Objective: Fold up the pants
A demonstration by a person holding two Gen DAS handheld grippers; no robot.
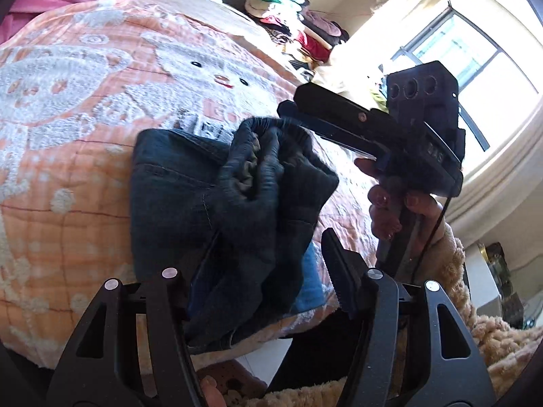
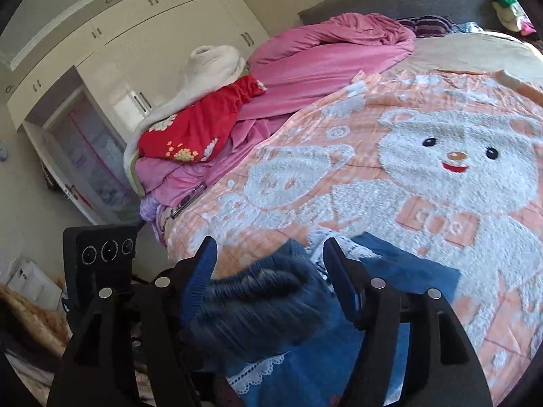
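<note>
Dark blue denim pants (image 1: 203,203) lie bunched on the orange bear blanket (image 1: 85,101) near the bed's front edge, the elastic waistband (image 1: 268,142) puckered upward. My left gripper (image 1: 268,264) is open, its jaws spread on either side of the pants' near end. The right gripper (image 1: 292,108) reaches in from the right, its tip at the waistband. In the right wrist view the right gripper (image 2: 268,257) is open, with the blurred waistband (image 2: 261,291) lying between its jaws. The pants (image 2: 400,271) spread flat beyond, with white lace trim (image 2: 258,369) below.
Pink bedding (image 2: 322,57), a red garment (image 2: 203,125) and a white rolled blanket (image 2: 213,64) are piled at the bed's head. A clothes pile (image 1: 298,27) sits beyond the bed by the window (image 1: 458,54). White wardrobes (image 2: 135,17) line the wall.
</note>
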